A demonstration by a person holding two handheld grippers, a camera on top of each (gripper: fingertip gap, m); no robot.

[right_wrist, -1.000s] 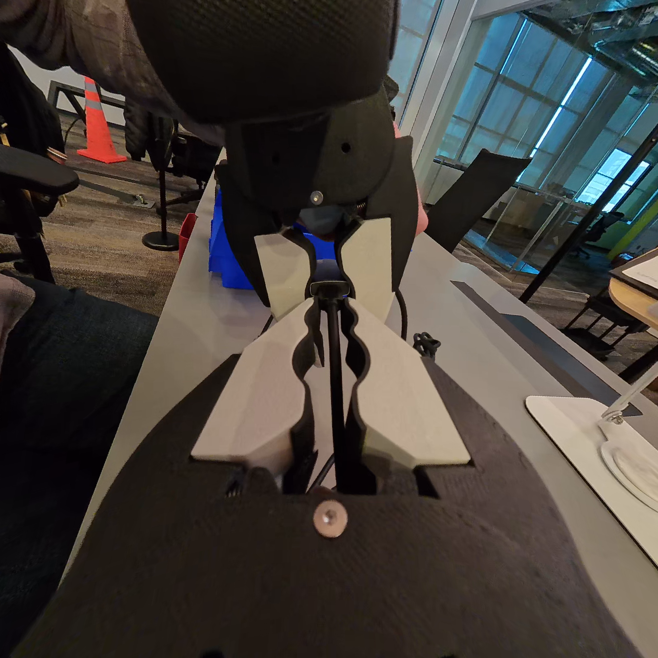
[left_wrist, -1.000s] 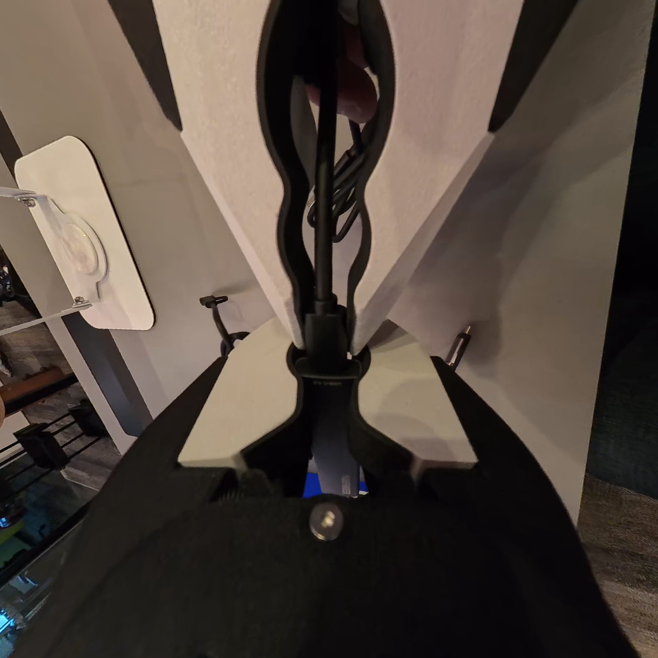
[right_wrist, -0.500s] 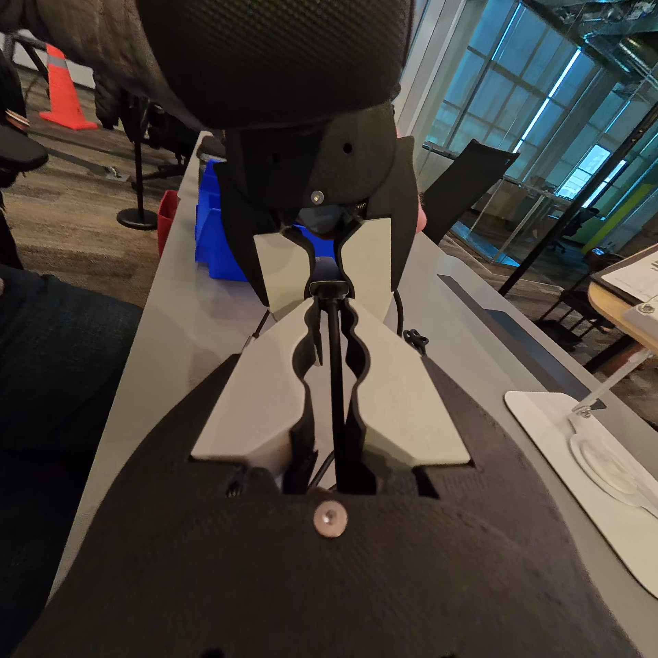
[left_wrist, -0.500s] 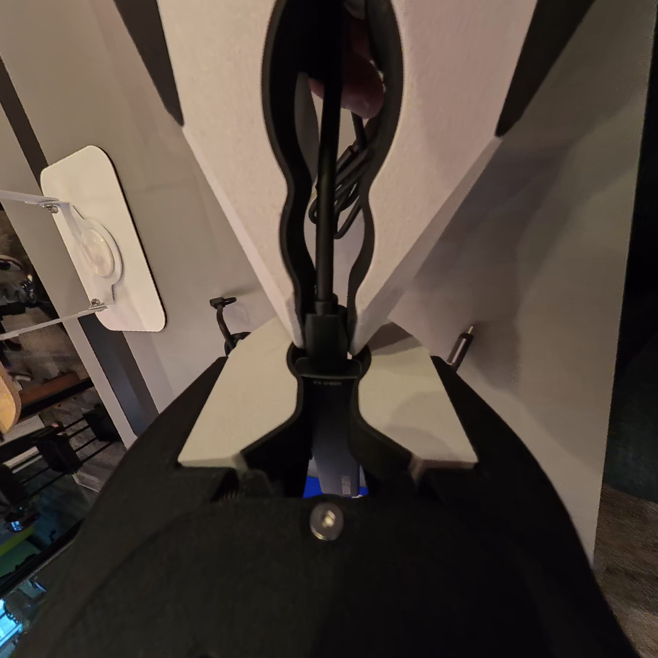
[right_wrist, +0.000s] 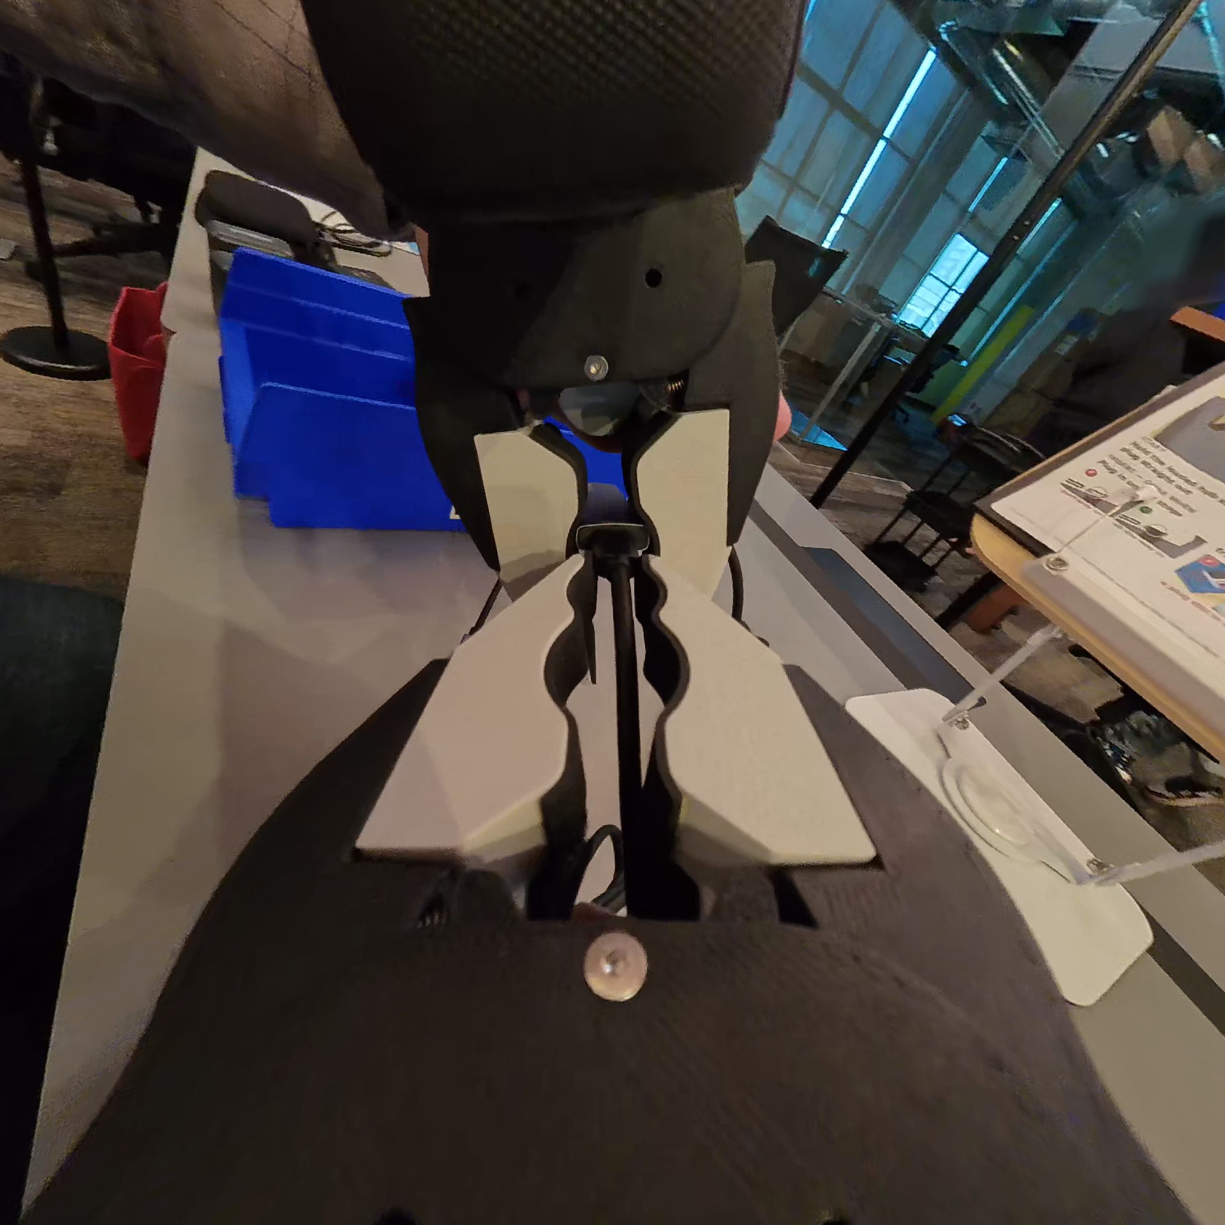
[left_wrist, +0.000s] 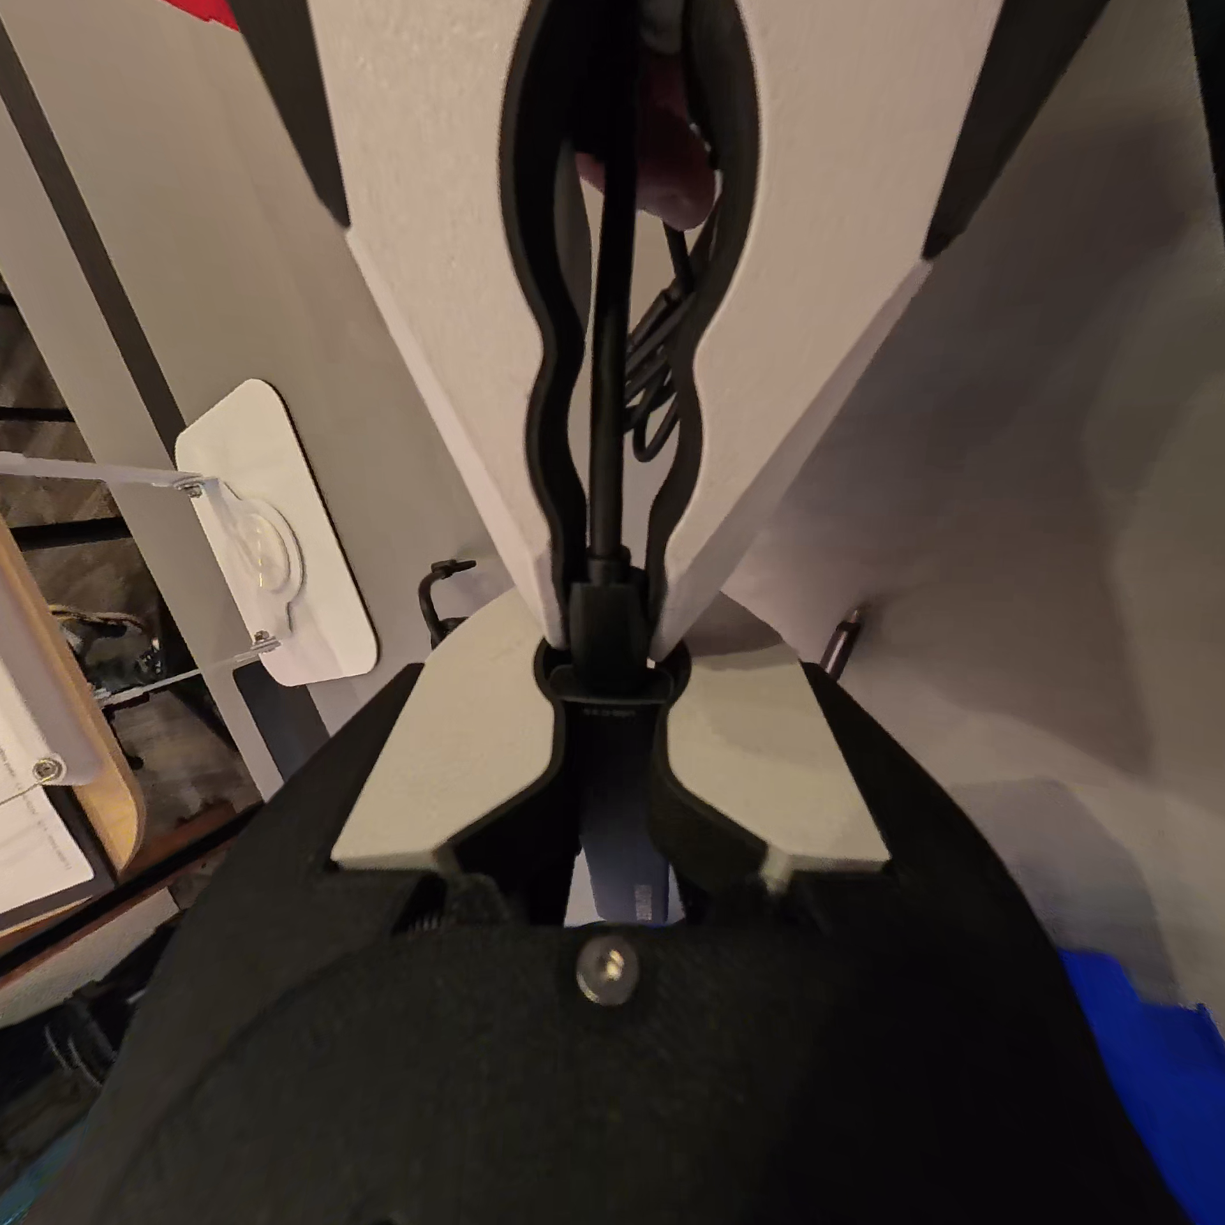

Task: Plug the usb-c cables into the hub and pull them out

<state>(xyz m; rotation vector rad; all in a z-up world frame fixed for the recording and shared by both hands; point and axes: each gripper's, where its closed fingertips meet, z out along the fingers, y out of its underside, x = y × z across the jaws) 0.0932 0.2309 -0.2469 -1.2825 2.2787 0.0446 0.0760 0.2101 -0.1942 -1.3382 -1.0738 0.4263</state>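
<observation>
My left gripper (left_wrist: 610, 663) is shut on the dark hub (left_wrist: 613, 795), which lies lengthwise between its white fingers. My right gripper (right_wrist: 613, 563) faces it tip to tip and is shut on the black usb-c cable (right_wrist: 626, 696) just behind its plug (left_wrist: 606, 613). The plug butts straight against the hub's end; how deep it sits is hidden by the fingertips. In the right wrist view the left gripper (right_wrist: 611, 533) hangs opposite, with the hub (right_wrist: 606, 507) dark between its fingers. Both are held above the grey table (right_wrist: 232, 663).
A loose plug (left_wrist: 842, 636) and another black cable end (left_wrist: 444, 583) lie on the table under the grippers. A white plate with a clear stand (right_wrist: 1007, 828) is to the right, blue bins (right_wrist: 331, 424) and a red bin (right_wrist: 136, 371) farther back, and a printed sheet on a wooden stand (right_wrist: 1127, 530) beyond the table edge. Left tips to right tips: about 5 centimeters.
Both grippers have swung together over the table, so the background has shifted. The bins and white plate now look nearer. Plug and hub stay pressed together, and both grips are unchanged.
</observation>
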